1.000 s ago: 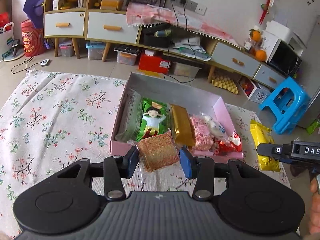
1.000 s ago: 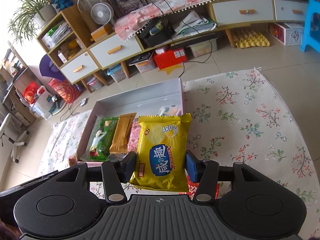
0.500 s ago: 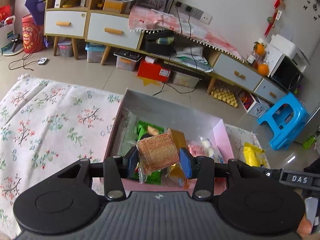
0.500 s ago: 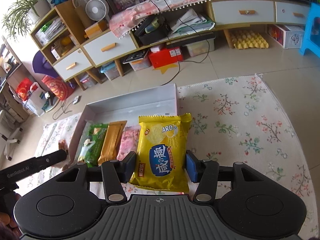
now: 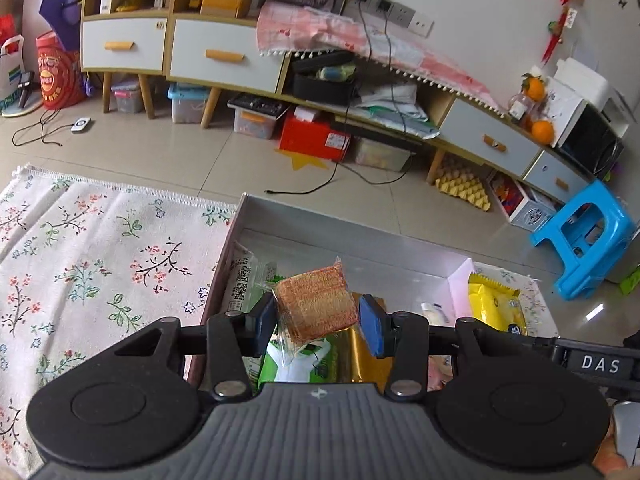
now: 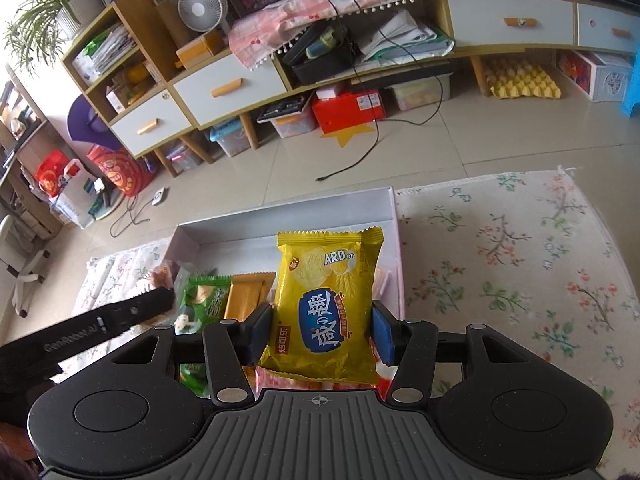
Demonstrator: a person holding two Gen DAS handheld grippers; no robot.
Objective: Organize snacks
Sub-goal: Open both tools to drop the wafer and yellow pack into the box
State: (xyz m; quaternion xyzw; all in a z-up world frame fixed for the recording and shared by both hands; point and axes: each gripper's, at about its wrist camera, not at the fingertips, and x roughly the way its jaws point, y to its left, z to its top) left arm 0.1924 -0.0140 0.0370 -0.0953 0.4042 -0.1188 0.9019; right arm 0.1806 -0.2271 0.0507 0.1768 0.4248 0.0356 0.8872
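A shallow pink box [image 5: 400, 236] [image 6: 394, 216] with a grey inside lies on a floral cloth. It holds a green packet [image 5: 298, 364] [image 6: 204, 298], a gold bar [image 5: 366, 360] [image 6: 248, 294] and other snacks. My left gripper [image 5: 318, 318] is shut on a brown wafer pack [image 5: 316, 304] in clear wrap, held over the box's left part. My right gripper [image 6: 322, 334] is shut on a yellow cracker bag [image 6: 328, 304], held over the box's right part. That yellow bag [image 5: 494, 306] and the right gripper's arm [image 5: 592, 362] show at the right in the left wrist view.
The floral cloth [image 5: 80, 264] [image 6: 520, 260] spreads to both sides of the box. Beyond it are tiled floor, a low cabinet with drawers [image 5: 224, 56], storage bins, a red box [image 5: 314, 138], a black cable [image 6: 376, 148] and a blue stool [image 5: 584, 236].
Both grippers have moved forward from in front of the box to over it, each still holding its snack. The box now looks closer and lower in both views.
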